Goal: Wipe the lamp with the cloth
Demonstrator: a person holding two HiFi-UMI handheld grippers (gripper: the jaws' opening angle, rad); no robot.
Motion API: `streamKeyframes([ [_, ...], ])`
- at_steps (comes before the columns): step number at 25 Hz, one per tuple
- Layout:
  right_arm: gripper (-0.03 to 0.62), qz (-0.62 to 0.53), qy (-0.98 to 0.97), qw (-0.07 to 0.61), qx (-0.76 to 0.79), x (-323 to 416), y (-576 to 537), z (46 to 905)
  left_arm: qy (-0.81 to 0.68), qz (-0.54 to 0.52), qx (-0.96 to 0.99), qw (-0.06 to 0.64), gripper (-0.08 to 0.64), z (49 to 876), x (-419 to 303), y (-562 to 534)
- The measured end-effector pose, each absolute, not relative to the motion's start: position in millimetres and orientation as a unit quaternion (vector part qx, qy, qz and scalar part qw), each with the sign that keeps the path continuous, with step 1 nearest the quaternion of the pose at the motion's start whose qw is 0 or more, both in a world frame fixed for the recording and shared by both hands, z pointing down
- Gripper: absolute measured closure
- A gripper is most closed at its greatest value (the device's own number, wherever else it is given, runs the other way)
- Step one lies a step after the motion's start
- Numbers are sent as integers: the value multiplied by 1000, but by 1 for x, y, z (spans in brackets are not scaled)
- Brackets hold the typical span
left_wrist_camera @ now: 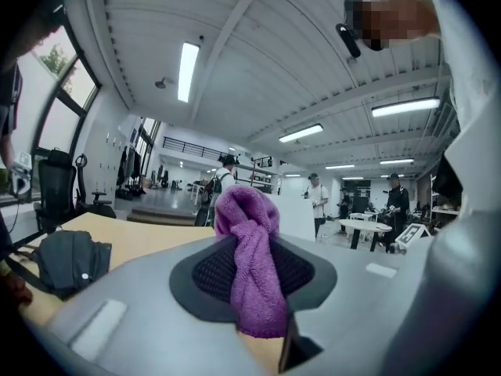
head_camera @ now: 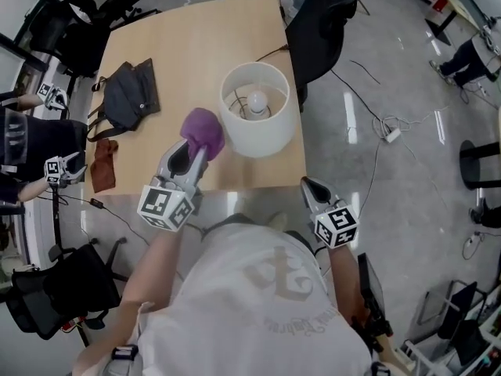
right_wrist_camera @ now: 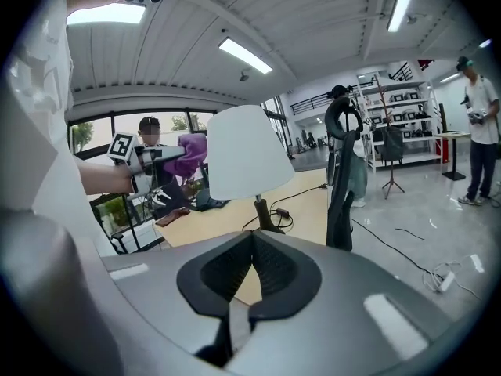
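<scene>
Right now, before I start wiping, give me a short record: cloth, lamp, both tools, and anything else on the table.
Cloth: purple cloth, bunched, clamped between the left tool's jaws
Left tool: left tool shut on the cloth, held up beside the lamp's shade; contact unclear
Right tool: right tool shut, empty, by the table's near right corner
Lamp: lamp upright on the table, white shade
Also on table: black bag, left of the lamp
</scene>
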State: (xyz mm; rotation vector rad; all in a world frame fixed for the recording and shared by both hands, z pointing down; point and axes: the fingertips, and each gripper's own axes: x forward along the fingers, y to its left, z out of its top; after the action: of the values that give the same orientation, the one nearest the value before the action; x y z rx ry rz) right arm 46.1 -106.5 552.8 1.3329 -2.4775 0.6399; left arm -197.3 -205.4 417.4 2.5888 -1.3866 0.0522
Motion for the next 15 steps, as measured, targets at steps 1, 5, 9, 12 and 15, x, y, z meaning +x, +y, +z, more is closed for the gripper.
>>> streamKeyframes([
  [1, 580, 218, -854, 124, 456, 49, -107, 552, -474, 9, 875, 93, 453, 405, -193, -206],
  [5, 580, 218, -860, 109, 449, 60, -103, 551, -499, 23, 865, 51, 456, 382, -180, -203],
  [9, 580, 219, -863, 104, 443, 71, -94, 552, -510, 77, 856, 15, 459, 389, -166, -199],
  [12, 580, 217, -865, 103, 442, 72, -90, 553, -505, 112, 856, 5, 459, 405, -160, -199],
  [15, 580, 217, -862, 102, 447, 75, -87, 552, -498, 136, 856, 7, 459, 423, -156, -198],
])
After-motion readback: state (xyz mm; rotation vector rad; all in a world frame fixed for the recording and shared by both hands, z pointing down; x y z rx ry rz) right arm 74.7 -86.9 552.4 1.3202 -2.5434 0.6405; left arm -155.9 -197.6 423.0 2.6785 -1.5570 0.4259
